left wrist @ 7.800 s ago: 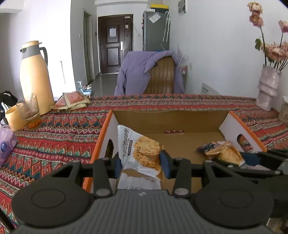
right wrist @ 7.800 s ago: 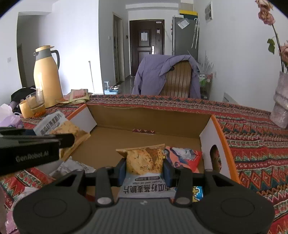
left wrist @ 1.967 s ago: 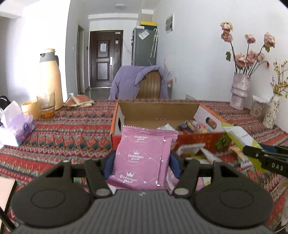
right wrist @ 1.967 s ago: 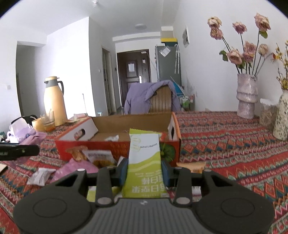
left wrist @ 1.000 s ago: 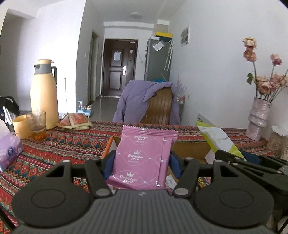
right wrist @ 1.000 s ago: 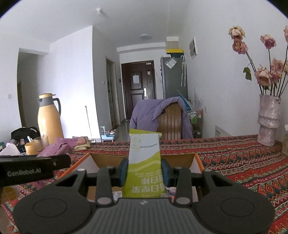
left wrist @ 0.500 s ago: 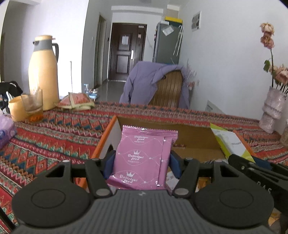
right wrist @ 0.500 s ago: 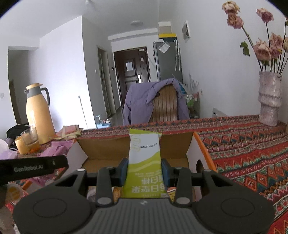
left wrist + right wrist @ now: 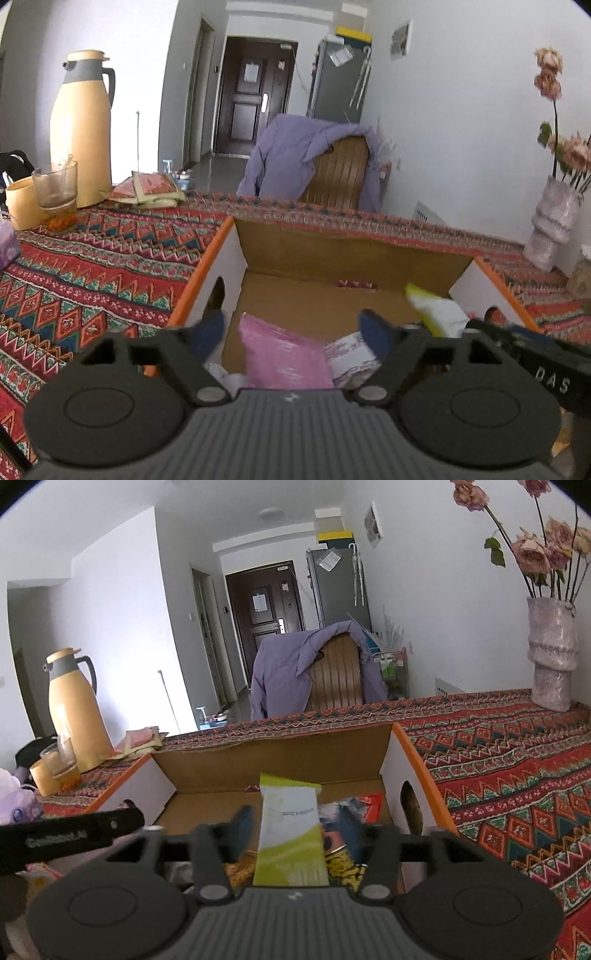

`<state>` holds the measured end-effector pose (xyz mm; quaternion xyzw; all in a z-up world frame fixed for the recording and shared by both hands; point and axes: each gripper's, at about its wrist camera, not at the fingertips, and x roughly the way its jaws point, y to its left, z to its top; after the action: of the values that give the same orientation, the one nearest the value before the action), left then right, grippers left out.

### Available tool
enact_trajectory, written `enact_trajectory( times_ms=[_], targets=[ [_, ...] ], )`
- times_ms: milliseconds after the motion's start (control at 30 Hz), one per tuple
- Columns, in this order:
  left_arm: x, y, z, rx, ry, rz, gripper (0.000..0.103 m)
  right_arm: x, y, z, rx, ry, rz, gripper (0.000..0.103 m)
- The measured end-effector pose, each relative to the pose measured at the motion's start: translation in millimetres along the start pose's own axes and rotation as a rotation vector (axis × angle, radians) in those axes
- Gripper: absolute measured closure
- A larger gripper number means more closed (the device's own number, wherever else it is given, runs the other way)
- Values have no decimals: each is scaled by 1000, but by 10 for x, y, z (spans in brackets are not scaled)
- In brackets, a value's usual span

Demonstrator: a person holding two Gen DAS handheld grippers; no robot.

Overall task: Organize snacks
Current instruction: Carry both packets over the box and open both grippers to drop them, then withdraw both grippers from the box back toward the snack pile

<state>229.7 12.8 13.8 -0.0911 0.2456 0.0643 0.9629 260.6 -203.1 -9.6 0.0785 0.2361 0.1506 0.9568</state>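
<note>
An open cardboard box with orange rims sits on the patterned tablecloth; it also shows in the right wrist view. My left gripper is open over the box's near left part, and the pink snack pack lies loose between its spread fingers. My right gripper is open too, and the green-and-white snack pack stands loose between its fingers, touching neither pad. That green pack shows at the right in the left wrist view. Several other snack packs lie in the box.
A yellow thermos, a glass and a cup stand at the far left. A vase with dried roses stands at the far right. A chair with a purple jacket is behind the table.
Both grippers have opened and let go of their packs over the box. The pink pack has dropped lower between the left fingers; the green pack is falling.
</note>
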Motion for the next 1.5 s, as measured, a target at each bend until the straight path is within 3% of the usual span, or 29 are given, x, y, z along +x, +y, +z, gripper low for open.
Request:
enact_trajectory(
  times_ms=[67, 133, 200, 633, 967, 1500],
  targets=[
    [-45, 19, 17, -6, -27, 10, 0, -24, -18, 0, 4, -7, 3, 22],
    [-82, 44, 29, -19, -53, 17, 0, -44, -40, 3, 18, -13, 7, 7],
    [-118, 57, 41, -26, -72, 13, 0, -57, -58, 2, 26, -20, 8, 0],
    [-336, -13, 178, -20, -72, 11, 0, -120, -31, 35, 15, -26, 2, 0],
    [-908, 56, 289, -14, -128, -5, 0, -665, 168, 206, -53, -71, 15, 0],
    [-1498, 329, -123, 32, -96, -11, 0, -1382, 223, -211, -103, -39, 35, 0]
  ],
)
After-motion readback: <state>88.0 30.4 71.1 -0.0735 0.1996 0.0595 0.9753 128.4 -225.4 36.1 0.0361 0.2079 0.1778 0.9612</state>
